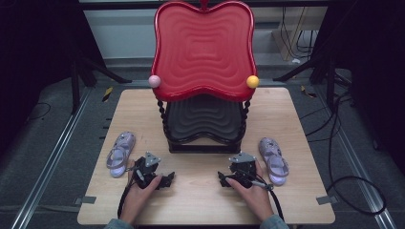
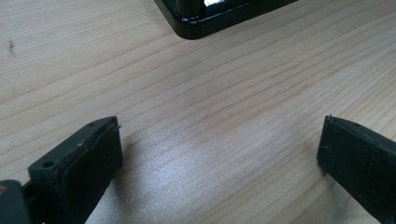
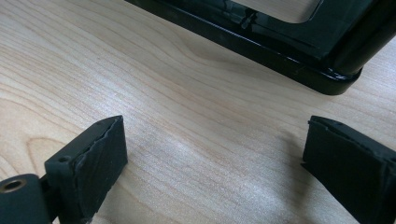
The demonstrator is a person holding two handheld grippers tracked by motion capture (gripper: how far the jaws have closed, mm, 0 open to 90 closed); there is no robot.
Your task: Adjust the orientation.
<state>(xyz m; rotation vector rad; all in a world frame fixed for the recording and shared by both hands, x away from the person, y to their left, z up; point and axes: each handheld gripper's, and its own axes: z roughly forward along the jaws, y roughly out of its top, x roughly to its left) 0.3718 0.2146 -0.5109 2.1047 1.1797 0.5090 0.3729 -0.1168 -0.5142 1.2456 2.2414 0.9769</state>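
Observation:
Two small lilac sandals lie on the wooden table [image 1: 200, 202], one at the left [image 1: 120, 153] and one at the right [image 1: 273, 160]. Between them stands a two-tier rack with a red wavy tray [image 1: 204, 47] on top and a black tray [image 1: 205, 119] below. My left gripper [image 1: 167, 180] rests on the table just right of the left sandal; its jaws stand wide apart over bare wood [image 2: 219, 154]. My right gripper [image 1: 222, 179] rests left of the right sandal, also open with nothing between its jaws [image 3: 215, 149]. The two grippers point inward toward each other.
The rack's black base [image 2: 210, 21] lies just ahead of the left jaws, and its base [image 3: 289, 60] sits close in front of the right jaws. A pink ball [image 1: 154, 80] and a yellow ball [image 1: 252, 81] sit at the red tray's corners. Cables trail on the floor at the right.

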